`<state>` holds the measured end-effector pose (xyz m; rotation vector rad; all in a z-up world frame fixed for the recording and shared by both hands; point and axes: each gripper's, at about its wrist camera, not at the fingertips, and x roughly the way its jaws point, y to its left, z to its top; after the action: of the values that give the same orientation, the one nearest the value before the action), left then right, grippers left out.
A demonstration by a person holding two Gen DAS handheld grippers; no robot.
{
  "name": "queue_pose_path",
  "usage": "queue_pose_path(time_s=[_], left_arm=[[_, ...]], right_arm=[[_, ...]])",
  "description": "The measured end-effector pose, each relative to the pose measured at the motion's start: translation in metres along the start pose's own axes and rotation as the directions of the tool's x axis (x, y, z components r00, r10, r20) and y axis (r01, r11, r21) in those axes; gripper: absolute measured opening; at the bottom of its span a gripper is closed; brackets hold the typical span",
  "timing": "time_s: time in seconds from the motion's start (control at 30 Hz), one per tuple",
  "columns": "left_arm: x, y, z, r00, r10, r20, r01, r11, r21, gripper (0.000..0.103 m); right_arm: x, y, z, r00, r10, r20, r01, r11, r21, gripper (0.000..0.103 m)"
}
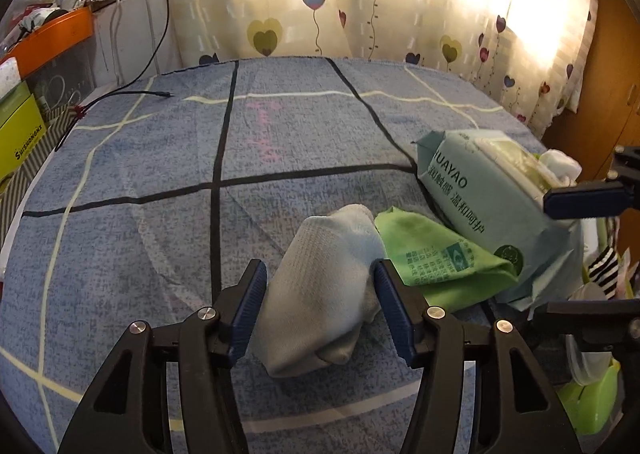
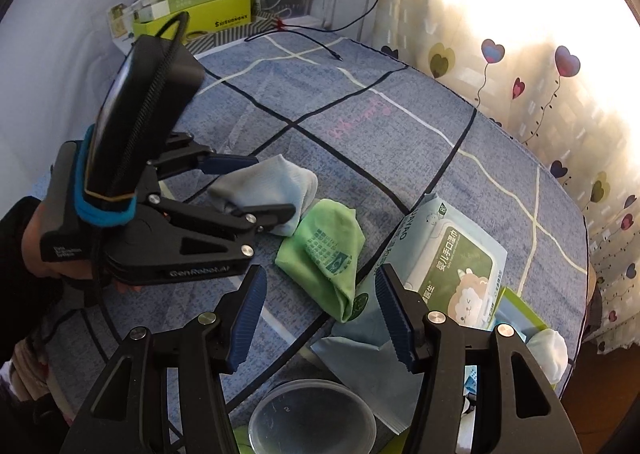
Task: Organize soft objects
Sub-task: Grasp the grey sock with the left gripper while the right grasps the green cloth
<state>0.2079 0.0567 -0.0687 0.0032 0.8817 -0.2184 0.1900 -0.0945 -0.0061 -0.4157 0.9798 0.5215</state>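
Socks [image 1: 320,286], a pale grey-blue folded pair, lie on the blue checked bedspread [image 1: 160,174] between the spread fingers of the left gripper [image 1: 320,310], which grips nothing. Just beside them lies a green cloth [image 2: 328,254], then a wet-wipes pack [image 2: 452,266]. The right gripper [image 2: 320,314] hangs released above the green cloth, empty.
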Motion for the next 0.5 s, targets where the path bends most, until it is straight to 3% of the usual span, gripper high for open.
queue_pose_path(time_s=[0.1, 0.17, 0.33, 0.5], left_arm=[[0.002, -0.001, -0.002, 1.000, -0.005, -0.002, 0.005, 1.000, -0.006, 0.057], [0.001, 0.003, -0.001, 1.000, -0.026, 0.002, 0.026, 0.999, -0.023, 0.046], [-0.004, 0.006, -0.002, 1.000, -0.022, 0.017, 0.022, 0.999, -0.042, 0.032], [-0.019, 0.012, -0.004, 0.999, -0.008, 0.048, 0.011, 0.998, -0.063, 0.028]], right_arm=[[0.001, -0.001, 0.001, 1.000, -0.001, -0.001, 0.001, 1.000, 0.002, 0.056], [0.002, -0.001, 0.001, 1.000, -0.004, 0.000, 0.004, 1.000, 0.003, 0.056], [0.002, -0.001, 0.003, 1.000, -0.007, -0.002, 0.007, 1.000, 0.000, 0.056], [0.005, 0.003, 0.010, 1.000, -0.011, -0.011, 0.011, 0.999, -0.036, 0.056]])
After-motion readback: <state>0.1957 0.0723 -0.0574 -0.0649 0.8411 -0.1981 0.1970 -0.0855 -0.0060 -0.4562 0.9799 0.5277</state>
